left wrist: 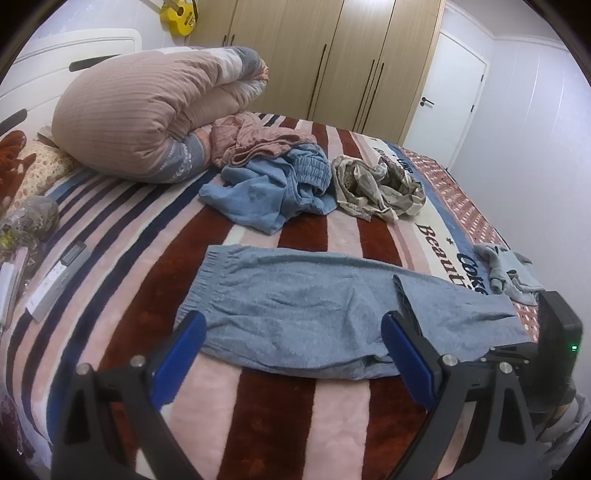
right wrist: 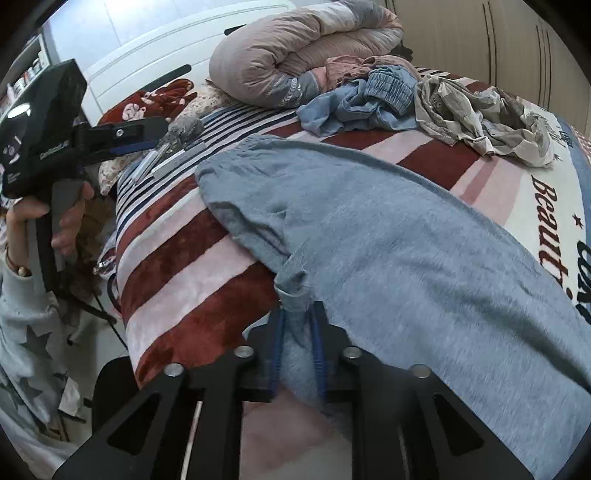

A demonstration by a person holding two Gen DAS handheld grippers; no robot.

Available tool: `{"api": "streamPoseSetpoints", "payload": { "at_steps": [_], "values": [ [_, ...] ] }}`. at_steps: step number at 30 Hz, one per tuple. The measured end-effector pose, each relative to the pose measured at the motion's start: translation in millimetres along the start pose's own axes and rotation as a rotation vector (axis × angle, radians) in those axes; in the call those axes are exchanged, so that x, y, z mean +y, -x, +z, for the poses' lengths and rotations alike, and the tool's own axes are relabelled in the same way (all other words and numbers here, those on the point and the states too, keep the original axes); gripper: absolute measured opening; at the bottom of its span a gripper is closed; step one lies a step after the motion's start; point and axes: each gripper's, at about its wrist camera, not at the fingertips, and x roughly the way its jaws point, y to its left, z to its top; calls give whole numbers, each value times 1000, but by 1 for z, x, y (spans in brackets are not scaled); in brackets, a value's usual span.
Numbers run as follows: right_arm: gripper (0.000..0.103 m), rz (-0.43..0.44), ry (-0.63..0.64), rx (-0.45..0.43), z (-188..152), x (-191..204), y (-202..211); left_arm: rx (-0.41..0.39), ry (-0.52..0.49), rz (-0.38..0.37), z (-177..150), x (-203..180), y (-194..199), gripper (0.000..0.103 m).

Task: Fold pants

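The grey pants [left wrist: 332, 314] lie flat across the striped blanket [left wrist: 258, 406] of the bed, folded lengthwise so that one leg lies on the other. In the left wrist view the elastic waistband is at the left and the legs run to the right, toward the edge of the bed.

The left gripper [left wrist: 291, 332] hangs above the near edge of the pants. Its jaws stand wide open and nothing is between them; the blue pads [left wrist: 184, 354] do not touch the cloth. In the right wrist view a hand [right wrist: 62, 221] holds this gripper by its handle, off the left side of the bed, and a sleeve with star print [right wrist: 26, 332] shows below it.

The right gripper [right wrist: 298, 317] is at the near edge of the pants, about at the crotch. Its jaws are almost closed and a small bunch of grey cloth is pinched between the two blue pads.

Behind the pants, farther up the blanket, lie a crumpled blue garment [left wrist: 273, 192], a beige patterned garment [left wrist: 376, 188] just beside it, and a pink garment [left wrist: 255, 140]. A rolled pink quilt [left wrist: 147, 114] is behind them. Small grey socks [left wrist: 509, 273] lie near the leg end of the pants. A yellow ukulele [left wrist: 177, 16] hangs on the wall beside the wardrobe [left wrist: 332, 55].
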Motion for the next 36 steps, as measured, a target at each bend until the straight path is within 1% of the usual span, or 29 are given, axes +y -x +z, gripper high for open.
{"api": "streamPoseSetpoints", "payload": {
  "at_steps": [1, 2, 3, 6, 8, 10, 11, 12, 13, 14, 15, 17, 19, 23, 25, 27, 28, 30, 31, 32, 34, 36],
  "values": [
    [28, 9, 2, -14, -1, 2, 3, 2, 1, 2, -1, 1, 0, 94],
    [34, 15, 3, -37, -1, 5, 8, 5, 3, 4, -1, 2, -1, 94],
    [35, 12, 2, -45, -1, 6, 8, 10, 8, 6, -2, 3, -3, 94],
    [33, -38, 4, 9, -5, 8, -7, 30, 44, 5, -8, 11, -10, 94],
    [32, -57, 15, -23, -10, 12, -3, 44, 53, -4, -13, 14, -13, 94],
    [33, -90, 33, -80, -14, 17, 9, 53, 42, 13, -17, 16, -14, 94],
    [38, -149, 73, -111, -16, 22, 15, 55, 39, 18, -18, 17, -15, 94],
    [43, -228, 134, -135, -18, 29, 20, 55, 41, 14, -18, 18, -14, 94],
    [57, -275, 177, -140, -19, 32, 21, 52, 45, 9, -18, 18, -14, 94],
    [69, -303, 209, -134, -20, 34, 21, 49, 50, 2, -18, 19, -14, 94],
    [71, -314, 238, -112, -21, 35, 18, 45, 54, -2, -18, 19, -14, 94],
    [71, -324, 277, -65, -23, 36, 9, 41, 54, -5, -19, 19, -13, 94],
    [71, -371, 338, -36, -28, 40, -1, 40, 49, -4, -19, 17, -12, 94],
    [71, -444, 437, -13, -38, 51, -16, 40, 61, -2, -19, 19, -10, 94],
    [67, -464, 453, -18, -37, 53, -21, 39, 73, -5, -18, 22, -10, 94],
    [46, -491, 437, -30, -32, 49, -23, 37, 81, -9, -17, 23, -9, 94],
    [25, -487, 411, -33, -27, 45, -23, 36, 81, -9, -16, 24, -9, 94],
    [14, -424, 312, -51, -15, 31, -17, 35, 79, -8, -16, 24, -8, 94],
    [9, -404, 277, -65, -10, 27, -14, 36, 79, -8, -16, 24, -8, 94],
    [7, -389, 247, -80, -6, 23, -10, 38, 78, -7, -16, 24, -9, 94],
    [5, -372, 187, -116, 2, 15, -2, 42, 74, -8, -15, 23, -9, 94],
    [5, -379, 143, -150, 10, 8, 6, 43, 69, -10, -14, 21, -10, 94]
  ]
}}
